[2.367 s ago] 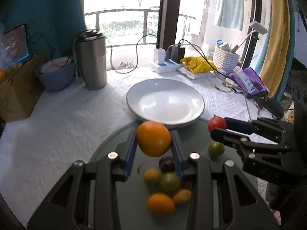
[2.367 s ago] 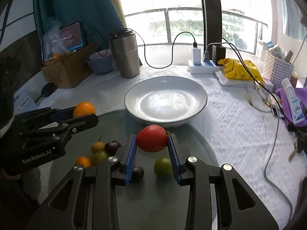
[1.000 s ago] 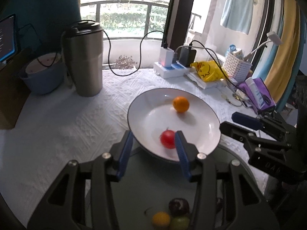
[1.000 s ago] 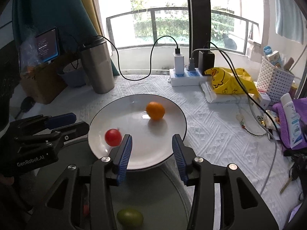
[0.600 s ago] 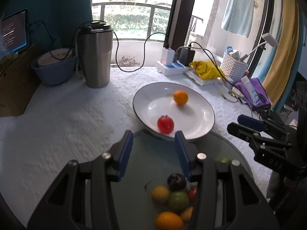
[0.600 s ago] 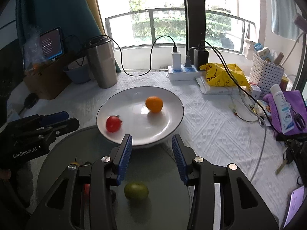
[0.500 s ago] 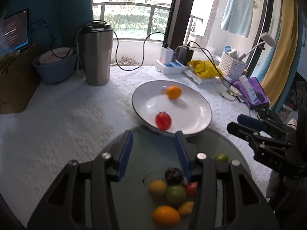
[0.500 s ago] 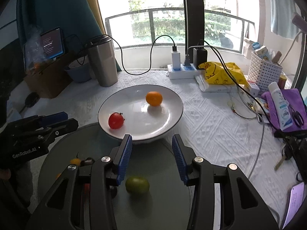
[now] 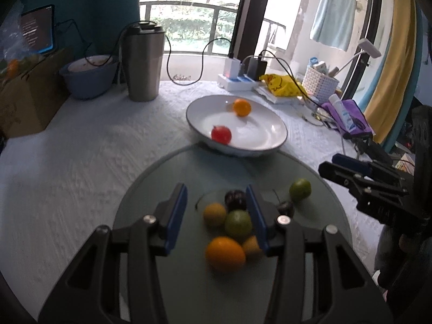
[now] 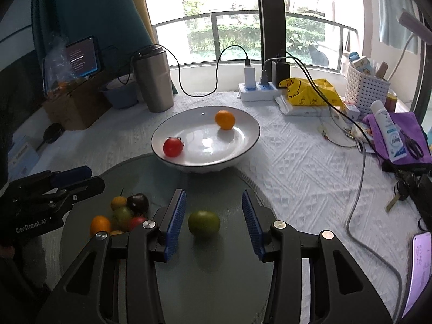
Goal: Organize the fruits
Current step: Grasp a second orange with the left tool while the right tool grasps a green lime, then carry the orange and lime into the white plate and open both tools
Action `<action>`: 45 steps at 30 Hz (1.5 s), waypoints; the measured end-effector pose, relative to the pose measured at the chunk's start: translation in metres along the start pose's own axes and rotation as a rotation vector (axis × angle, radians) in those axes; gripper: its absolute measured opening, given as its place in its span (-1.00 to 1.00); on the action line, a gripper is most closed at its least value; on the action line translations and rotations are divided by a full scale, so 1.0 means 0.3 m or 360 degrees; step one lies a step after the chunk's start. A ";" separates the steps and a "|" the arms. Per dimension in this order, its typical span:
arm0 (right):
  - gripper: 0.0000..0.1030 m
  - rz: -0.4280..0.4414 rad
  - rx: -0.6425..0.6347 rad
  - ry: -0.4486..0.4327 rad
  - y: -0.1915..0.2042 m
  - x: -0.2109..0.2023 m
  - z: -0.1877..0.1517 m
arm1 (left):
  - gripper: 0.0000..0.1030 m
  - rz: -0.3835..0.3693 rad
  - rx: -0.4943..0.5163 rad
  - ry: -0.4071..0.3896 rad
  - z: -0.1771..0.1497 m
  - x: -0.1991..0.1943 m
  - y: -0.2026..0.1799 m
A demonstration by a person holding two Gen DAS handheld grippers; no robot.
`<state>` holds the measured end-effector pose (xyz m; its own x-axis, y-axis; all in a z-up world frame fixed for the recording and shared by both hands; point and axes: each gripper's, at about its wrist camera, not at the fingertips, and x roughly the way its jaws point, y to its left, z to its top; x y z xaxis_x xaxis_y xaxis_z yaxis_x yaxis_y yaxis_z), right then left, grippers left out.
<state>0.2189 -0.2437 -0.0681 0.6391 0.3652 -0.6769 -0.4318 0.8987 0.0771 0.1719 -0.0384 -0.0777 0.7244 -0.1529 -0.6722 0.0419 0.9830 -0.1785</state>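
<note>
A white bowl holds an orange and a red tomato. Before it lies a round grey glass plate with a pile of small fruits: a dark plum, a green one, an orange one. A lone green fruit lies apart. My left gripper is open over the pile. My right gripper is open around the lone green fruit, above it.
A steel tumbler, a blue bowl and a cardboard box stand at the back left. A power strip with cables, a yellow bag, a white basket and a purple cloth with a tube lie at the right.
Both grippers let go of the orange and the tomato into the bowl, then drew back and down over the grey plate, both open.
</note>
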 end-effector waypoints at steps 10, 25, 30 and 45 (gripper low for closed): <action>-0.11 0.0049 0.0003 0.0036 -0.005 0.016 -0.047 | -0.08 0.0056 -0.0012 0.0086 -0.099 0.003 0.000; -0.11 0.0079 0.0003 0.0098 0.010 0.074 -0.078 | -0.08 0.0004 0.0030 0.0167 -0.130 0.036 -0.015; -0.11 0.0110 0.0018 0.0125 0.008 0.116 -0.075 | -0.08 -0.0038 0.0022 0.0212 -0.148 0.058 -0.012; -0.34 0.0143 -0.0022 0.0133 0.010 0.137 -0.063 | -0.32 -0.0027 0.0045 0.0194 -0.131 0.066 -0.015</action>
<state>0.2320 -0.2306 -0.1096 0.5422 0.4222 -0.7264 -0.4942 0.8595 0.1306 0.1591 -0.0498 -0.1183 0.6347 -0.1788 -0.7518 0.0737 0.9824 -0.1715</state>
